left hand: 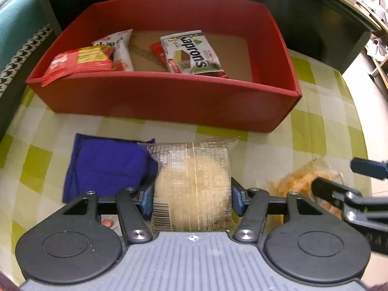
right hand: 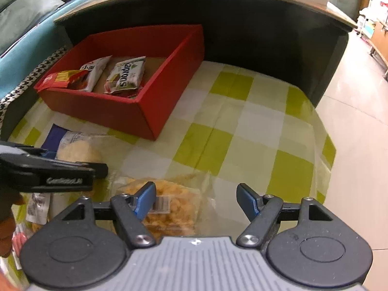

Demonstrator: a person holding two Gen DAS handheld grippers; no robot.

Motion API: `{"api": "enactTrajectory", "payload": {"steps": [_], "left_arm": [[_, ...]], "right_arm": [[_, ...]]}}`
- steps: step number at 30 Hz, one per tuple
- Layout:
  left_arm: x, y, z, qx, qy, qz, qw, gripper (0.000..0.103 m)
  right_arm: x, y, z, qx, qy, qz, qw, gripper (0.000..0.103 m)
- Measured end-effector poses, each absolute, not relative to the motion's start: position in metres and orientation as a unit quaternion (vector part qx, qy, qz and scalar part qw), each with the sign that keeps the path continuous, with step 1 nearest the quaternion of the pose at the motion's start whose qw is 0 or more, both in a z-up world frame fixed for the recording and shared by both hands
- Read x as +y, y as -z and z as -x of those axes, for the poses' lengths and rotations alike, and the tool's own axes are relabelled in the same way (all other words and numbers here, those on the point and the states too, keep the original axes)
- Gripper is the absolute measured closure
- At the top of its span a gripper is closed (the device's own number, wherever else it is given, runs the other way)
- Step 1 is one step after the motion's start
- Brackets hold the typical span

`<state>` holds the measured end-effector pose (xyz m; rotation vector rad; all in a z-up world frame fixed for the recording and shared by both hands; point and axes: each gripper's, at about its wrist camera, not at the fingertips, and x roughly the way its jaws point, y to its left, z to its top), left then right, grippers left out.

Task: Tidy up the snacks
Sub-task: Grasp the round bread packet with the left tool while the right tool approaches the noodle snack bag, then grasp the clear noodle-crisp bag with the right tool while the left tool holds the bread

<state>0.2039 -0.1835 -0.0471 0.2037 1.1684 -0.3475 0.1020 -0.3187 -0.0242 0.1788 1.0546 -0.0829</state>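
Several packets already lie in the red cardboard box [left hand: 169, 101]. My left claw [left hand: 192, 196] grips the clear noodle packet [left hand: 194, 181]; my right claw [right hand: 196, 198] gapes, seemingly empty, over the orange crisps bag [right hand: 174, 201].

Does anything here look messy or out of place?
One thing: in the red box, the red snack packet at the near left corner hangs over the front rim instead of lying inside. Otherwise nothing is spilled or torn; the clear-wrapped pale snack sits squarely in the left gripper, the orange snack bag lies flat.
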Motion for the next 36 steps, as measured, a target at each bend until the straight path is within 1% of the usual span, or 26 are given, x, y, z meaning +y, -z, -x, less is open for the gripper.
{"api": "enactTrajectory", "payload": {"steps": [5,6,7,9,12,14,18,20,21,25,36], "left_arm": [[-0.161,0.025,-0.193,0.542,0.176,-0.088,0.817,0.037],[-0.156,0.021,-0.190,0.542,0.177,-0.085,0.817,0.037],[-0.152,0.019,-0.189,0.542,0.179,-0.080,0.817,0.037],[-0.146,0.016,-0.186,0.549,0.184,-0.064,0.813,0.037],[-0.141,0.016,-0.184,0.558,0.192,-0.051,0.806,0.037],[-0.143,0.016,-0.182,0.559,0.193,-0.056,0.804,0.037],[-0.141,0.019,-0.181,0.557,0.189,-0.069,0.805,0.037],[-0.140,0.022,-0.182,0.560,0.188,-0.072,0.804,0.037],[-0.140,0.024,-0.181,0.561,0.190,-0.073,0.803,0.037],[-0.142,0.027,-0.180,0.561,0.192,-0.082,0.801,0.037],[-0.143,0.031,-0.181,0.557,0.187,-0.096,0.803,0.036]], "right_arm": [[-0.309,0.023,-0.104,0.505,0.018,-0.084,0.859,0.031],[-0.307,0.024,-0.104,0.505,0.010,-0.085,0.859,0.030],[-0.305,0.024,-0.104,0.508,0.002,-0.088,0.857,0.023],[-0.298,0.028,-0.105,0.514,-0.009,-0.082,0.854,0.018],[-0.288,0.031,-0.106,0.518,-0.023,-0.067,0.852,0.016],[-0.282,0.032,-0.107,0.520,-0.032,-0.058,0.852,0.012],[-0.273,0.038,-0.106,0.523,-0.034,-0.024,0.852,0.008],[-0.272,0.040,-0.105,0.524,-0.037,-0.022,0.851,0.004],[-0.271,0.043,-0.105,0.527,-0.038,-0.020,0.849,0.001],[-0.262,0.050,-0.104,0.529,-0.034,0.014,0.848,0.001],[-0.264,0.052,-0.110,0.539,-0.006,0.014,0.842,0.001]]}}
